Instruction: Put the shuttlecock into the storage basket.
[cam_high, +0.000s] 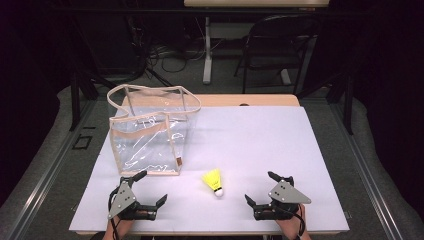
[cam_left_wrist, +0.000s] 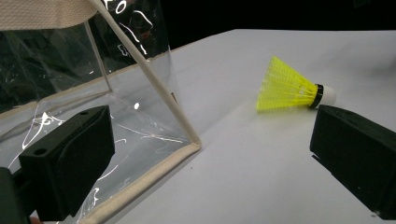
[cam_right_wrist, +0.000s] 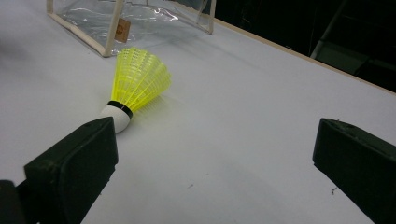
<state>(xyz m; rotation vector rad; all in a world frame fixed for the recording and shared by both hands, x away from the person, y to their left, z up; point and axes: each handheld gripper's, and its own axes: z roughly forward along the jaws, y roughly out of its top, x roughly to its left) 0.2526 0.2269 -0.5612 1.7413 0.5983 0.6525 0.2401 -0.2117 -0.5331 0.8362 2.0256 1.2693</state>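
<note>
High view shows a counter (cam_high: 260, 140) covered by a smooth, matte white sheet with a wooden edge at the far side. At left of centre stands a clear plastic bag (cam_high: 150, 135), boxy, glossy and creased, its edges and handles trimmed in beige fabric tape, with a small tan tag at its lower right corner. Lower centre of the frame, a shuttlecock (cam_high: 214, 181) lies on its side: a yellow ribbed plastic skirt, a black band and a rounded white cap. At lower left, the left gripper (cam_high: 151, 187) has its blocky black jaws spread wide, holding nothing, just beside the bag. At lower right, the right gripper (cam_high: 260, 187) is likewise spread wide and empty, near the shuttlecock.
</note>
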